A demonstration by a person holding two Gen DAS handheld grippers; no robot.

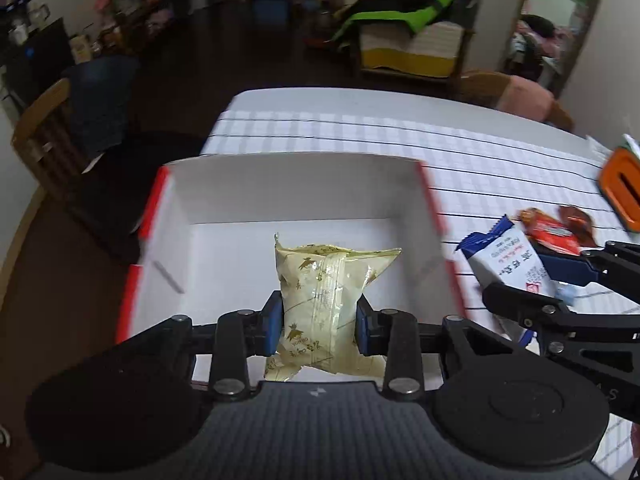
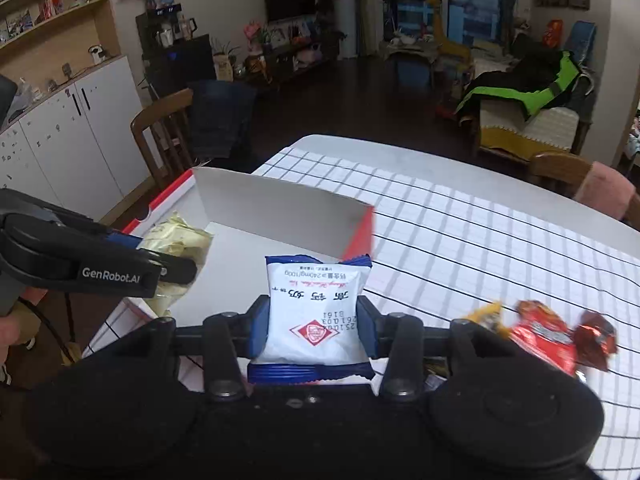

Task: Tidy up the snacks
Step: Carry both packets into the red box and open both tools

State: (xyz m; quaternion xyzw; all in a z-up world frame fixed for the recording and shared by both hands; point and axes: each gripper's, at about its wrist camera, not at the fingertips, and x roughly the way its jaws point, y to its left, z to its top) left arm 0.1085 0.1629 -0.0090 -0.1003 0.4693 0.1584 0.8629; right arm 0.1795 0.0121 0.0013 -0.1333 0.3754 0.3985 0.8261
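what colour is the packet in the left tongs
Pale yellow with gold print, clearest in the left wrist view.

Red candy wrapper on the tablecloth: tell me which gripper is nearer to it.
Right. The right gripper, holding the blue-and-white packet, is just beside the red candy wrapper; the left gripper is over the white box, farther away.

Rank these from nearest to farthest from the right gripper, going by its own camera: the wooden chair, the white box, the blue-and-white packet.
1. Blue-and-white packet: clamped in the right gripper.
2. White box: just ahead, left.
3. Wooden chair: beyond the table's left edge.
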